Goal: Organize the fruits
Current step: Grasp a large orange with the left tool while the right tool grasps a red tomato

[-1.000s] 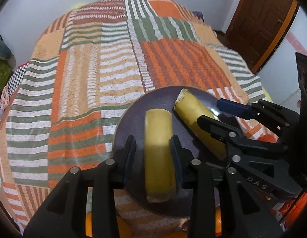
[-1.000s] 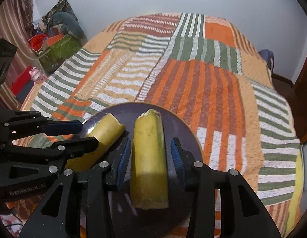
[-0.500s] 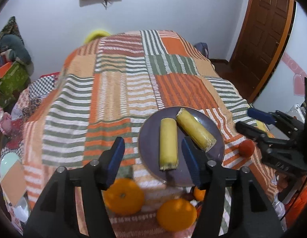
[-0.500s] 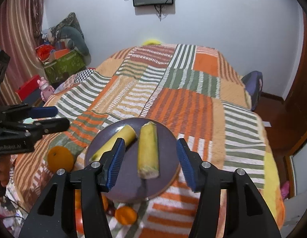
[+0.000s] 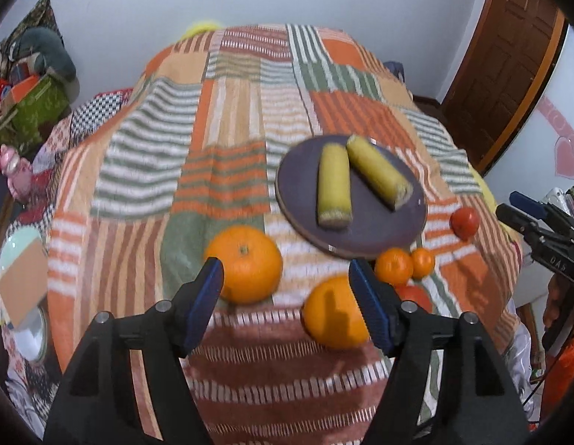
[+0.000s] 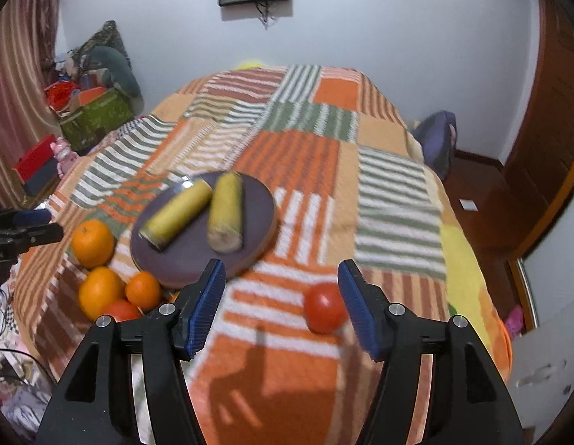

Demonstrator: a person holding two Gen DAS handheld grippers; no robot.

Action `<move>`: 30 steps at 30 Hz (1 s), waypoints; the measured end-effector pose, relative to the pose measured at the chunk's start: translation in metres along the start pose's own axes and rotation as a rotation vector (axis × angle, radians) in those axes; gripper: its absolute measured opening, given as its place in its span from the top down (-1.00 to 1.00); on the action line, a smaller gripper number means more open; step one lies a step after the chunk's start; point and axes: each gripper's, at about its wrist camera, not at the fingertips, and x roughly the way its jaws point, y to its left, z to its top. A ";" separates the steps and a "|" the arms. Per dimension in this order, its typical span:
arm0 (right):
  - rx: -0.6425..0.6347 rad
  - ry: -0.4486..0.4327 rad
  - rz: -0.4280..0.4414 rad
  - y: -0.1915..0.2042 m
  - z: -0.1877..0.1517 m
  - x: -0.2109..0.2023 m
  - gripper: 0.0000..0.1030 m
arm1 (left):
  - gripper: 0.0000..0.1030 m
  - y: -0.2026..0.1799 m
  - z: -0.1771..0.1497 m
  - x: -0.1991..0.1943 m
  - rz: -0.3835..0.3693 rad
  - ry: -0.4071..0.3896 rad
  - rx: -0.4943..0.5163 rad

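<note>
Both grippers are wide apart and hold nothing. The left gripper (image 5: 287, 285) hangs over two big oranges (image 5: 244, 263). The right gripper (image 6: 281, 289) is near a tomato (image 6: 324, 307). Two yellow pieces lie on the plate (image 6: 249, 248). Round fruit could roll off the soft blanket (image 6: 305, 163) if bumped.

The only readable lettering is "DAS", white and upside-down, on the black body of the right hand-held gripper (image 5: 546, 235) at the far right of the left wrist view; a partial white mark on the left hand-held gripper (image 6: 17, 230) is too cropped to read.
</note>
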 end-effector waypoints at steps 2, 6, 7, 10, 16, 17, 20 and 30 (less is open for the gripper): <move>0.011 0.015 -0.010 -0.007 -0.009 0.000 -0.16 | -0.35 -0.002 -0.007 0.004 -0.011 0.020 -0.014; 0.026 0.043 -0.017 -0.018 -0.024 0.001 -0.16 | -0.35 -0.006 -0.017 0.012 -0.042 0.059 -0.040; 0.032 0.052 -0.015 -0.021 -0.027 0.003 -0.16 | -0.35 -0.008 -0.019 0.015 -0.047 0.069 -0.048; 0.039 0.067 0.000 -0.025 -0.032 0.007 -0.16 | -0.35 -0.014 -0.026 0.022 -0.053 0.091 -0.058; 0.028 0.074 0.030 -0.025 -0.032 0.016 -0.16 | -0.35 -0.024 -0.031 0.036 -0.041 0.123 -0.073; 0.028 0.074 0.032 -0.026 -0.032 0.018 -0.16 | -0.36 -0.025 -0.031 0.038 -0.038 0.126 -0.074; 0.031 0.083 0.038 -0.029 -0.032 0.027 -0.16 | -0.37 -0.026 -0.030 0.041 -0.044 0.126 -0.096; 0.059 0.116 0.071 -0.036 -0.033 0.051 -0.16 | -0.37 -0.031 -0.027 0.054 -0.051 0.144 -0.125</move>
